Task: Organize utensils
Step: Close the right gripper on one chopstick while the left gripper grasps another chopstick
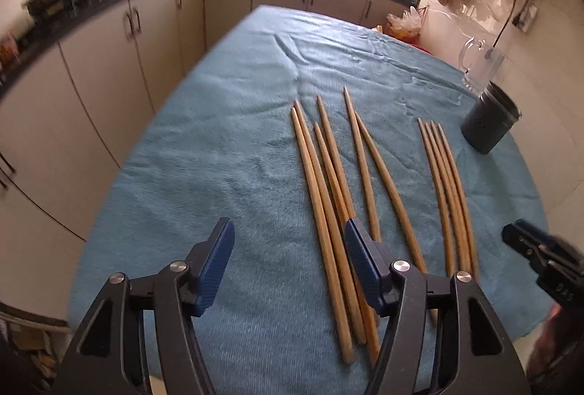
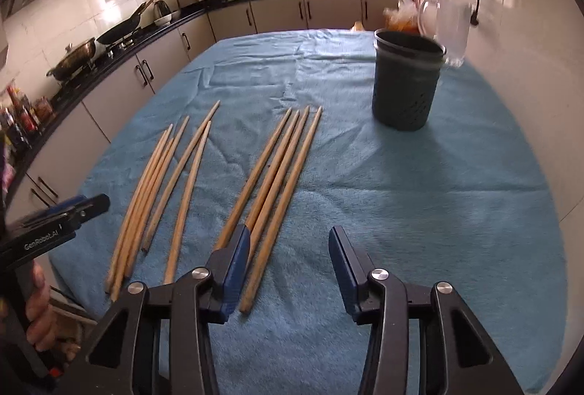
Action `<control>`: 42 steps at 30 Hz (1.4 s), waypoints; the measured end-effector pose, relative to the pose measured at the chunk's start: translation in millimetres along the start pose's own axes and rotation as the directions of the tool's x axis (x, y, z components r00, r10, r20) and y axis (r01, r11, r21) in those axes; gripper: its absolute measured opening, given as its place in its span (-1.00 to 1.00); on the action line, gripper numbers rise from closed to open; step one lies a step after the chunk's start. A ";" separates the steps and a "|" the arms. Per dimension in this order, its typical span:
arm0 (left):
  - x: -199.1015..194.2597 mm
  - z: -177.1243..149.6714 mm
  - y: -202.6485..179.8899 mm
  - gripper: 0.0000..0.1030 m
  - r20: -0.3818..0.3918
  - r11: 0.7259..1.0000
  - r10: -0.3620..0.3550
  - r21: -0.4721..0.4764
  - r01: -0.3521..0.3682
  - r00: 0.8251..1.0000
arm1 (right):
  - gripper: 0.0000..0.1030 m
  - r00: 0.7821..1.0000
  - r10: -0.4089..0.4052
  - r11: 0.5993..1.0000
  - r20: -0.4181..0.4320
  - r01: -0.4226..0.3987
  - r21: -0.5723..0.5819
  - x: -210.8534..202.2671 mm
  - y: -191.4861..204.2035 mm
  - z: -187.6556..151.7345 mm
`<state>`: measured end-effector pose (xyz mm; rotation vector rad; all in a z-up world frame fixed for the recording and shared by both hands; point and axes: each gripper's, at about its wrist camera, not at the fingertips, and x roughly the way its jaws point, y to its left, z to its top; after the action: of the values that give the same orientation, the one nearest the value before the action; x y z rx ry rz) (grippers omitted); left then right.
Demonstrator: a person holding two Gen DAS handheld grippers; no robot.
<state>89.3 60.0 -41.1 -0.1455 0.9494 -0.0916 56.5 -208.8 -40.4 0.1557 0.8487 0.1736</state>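
Observation:
Two groups of wooden chopsticks lie on a blue towel (image 1: pixel 219 146). My left gripper (image 1: pixel 288 230) hovers open over the near ends of the left group (image 1: pixel 328 183); two sticks pass under the gap beside its right finger, untouched. The tighter right group (image 1: pixel 447 190) lies further right. My right gripper (image 2: pixel 290 234) hangs open over the near ends of that right group (image 2: pixel 281 176), with one or two sticks under the gap, none pressed. A dark perforated utensil holder (image 2: pixel 405 84) stands upright at the far right, also visible as the holder (image 1: pixel 489 125).
A clear glass mug (image 1: pixel 478 66) stands just behind the holder. Each gripper shows at the edge of the other's view: the right gripper (image 1: pixel 518 238), the left gripper (image 2: pixel 98 203) with a hand below it. Kitchen cabinets (image 1: pixel 109 84) and a counter with pans run along the left.

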 end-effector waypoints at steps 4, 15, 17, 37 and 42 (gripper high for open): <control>17.7 17.7 6.2 -0.12 -0.067 0.996 -0.079 -0.040 0.077 0.995 | -0.06 1.000 -0.004 0.999 -0.018 0.004 0.038 1.5 -6.4 5.8; 62.2 39.4 -6.7 -0.59 -0.174 0.997 -0.077 -0.024 0.074 0.982 | -0.06 0.999 -0.041 0.997 -0.027 0.042 0.060 -2.4 -25.4 10.2; 65.6 43.6 -10.4 -0.59 -0.176 0.999 -0.055 -0.011 0.054 0.983 | -0.06 0.999 -0.046 0.997 -0.030 0.047 0.063 -3.0 -28.3 11.1; 69.7 54.9 0.9 -0.58 -0.185 1.000 -0.016 -0.010 0.015 0.983 | -0.38 0.976 -0.072 0.990 -0.206 0.095 0.106 75.2 -12.7 67.8; 68.8 53.5 4.7 -0.71 -0.183 1.000 -0.023 -0.008 0.021 0.983 | -0.48 0.955 -0.120 0.986 -0.271 0.147 0.080 103.2 -6.5 75.1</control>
<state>172.9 59.4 -66.4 -0.1551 1.1315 -0.1240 180.8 -198.1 -68.2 0.1695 1.1329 0.0247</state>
